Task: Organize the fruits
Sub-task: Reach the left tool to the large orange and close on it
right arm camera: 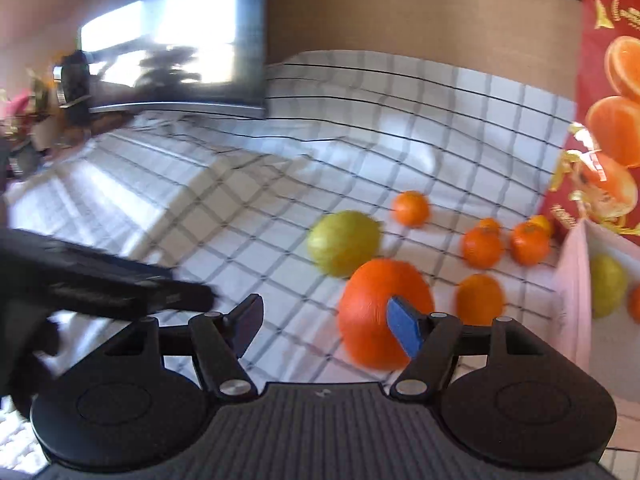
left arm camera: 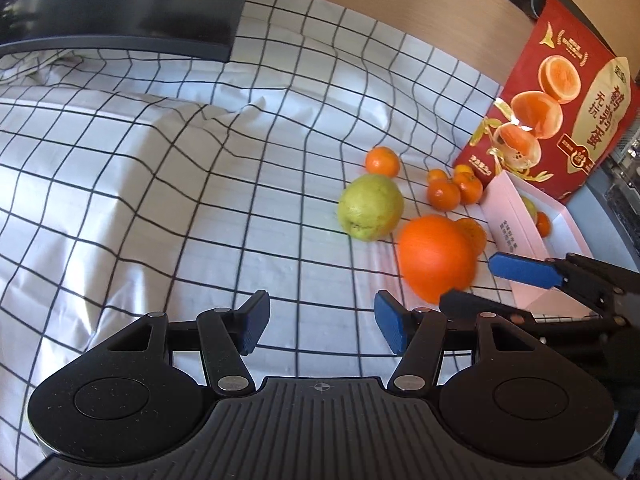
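Both claws released and empty: left gripper [left arm camera: 320, 326] low centre over the cloth [left arm camera: 160, 184], right gripper [right arm camera: 326, 326] beside the orange [right arm camera: 376, 304], lower right.

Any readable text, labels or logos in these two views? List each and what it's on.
"赣南脐橙" and "无坑": large vertical characters on the cream panel of the red orange box.
Gold emblem and small badges on that box: too small to read.
Side of the pink box: small printed lines, too small to read.
Right wrist view: box print blurred, nothing readable.
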The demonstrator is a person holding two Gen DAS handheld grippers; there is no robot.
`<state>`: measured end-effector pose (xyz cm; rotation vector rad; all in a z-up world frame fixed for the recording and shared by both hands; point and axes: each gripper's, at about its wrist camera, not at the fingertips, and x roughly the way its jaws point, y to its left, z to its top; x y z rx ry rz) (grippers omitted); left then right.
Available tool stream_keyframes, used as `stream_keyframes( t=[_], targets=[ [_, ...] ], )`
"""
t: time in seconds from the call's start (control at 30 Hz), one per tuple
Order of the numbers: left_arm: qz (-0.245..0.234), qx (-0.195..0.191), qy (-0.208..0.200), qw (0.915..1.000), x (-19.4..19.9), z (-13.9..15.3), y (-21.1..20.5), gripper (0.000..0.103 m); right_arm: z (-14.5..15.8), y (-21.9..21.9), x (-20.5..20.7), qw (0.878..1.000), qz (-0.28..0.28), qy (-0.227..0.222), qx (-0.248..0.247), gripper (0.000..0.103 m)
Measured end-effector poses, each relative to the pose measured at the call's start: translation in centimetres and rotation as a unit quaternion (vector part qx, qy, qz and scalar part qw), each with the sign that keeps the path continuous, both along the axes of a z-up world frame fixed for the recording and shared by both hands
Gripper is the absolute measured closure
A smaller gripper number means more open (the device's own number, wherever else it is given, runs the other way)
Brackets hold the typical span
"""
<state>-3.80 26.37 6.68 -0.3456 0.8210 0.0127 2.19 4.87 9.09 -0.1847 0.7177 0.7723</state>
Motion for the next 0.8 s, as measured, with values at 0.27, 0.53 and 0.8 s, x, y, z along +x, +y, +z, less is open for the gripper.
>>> stream_keyframes(
  t=[0.27,0.53,0.8],
  targets=[
    [-0.038,-0.004,-0.009,0.9992,1.6,0.6,-3.0,0.040,0.7,-3.9,-1.4,0.998,-0.050,-0.038,-0.020,0.034],
    [-0.065,0.047,-0.011,0.9967,5.9,0.8,-8.6,0.040,0.1,-9.8,-1.6,0.989,-0.145,-0.016,-0.025,0.034],
    [-0.085,0.123,-0.011,0.9887,7.8,0.0,-12.3,0.023,-1.1,-13.7,-3.2,0.980,-0.196,0.007,-0.022,0.034]
  ],
)
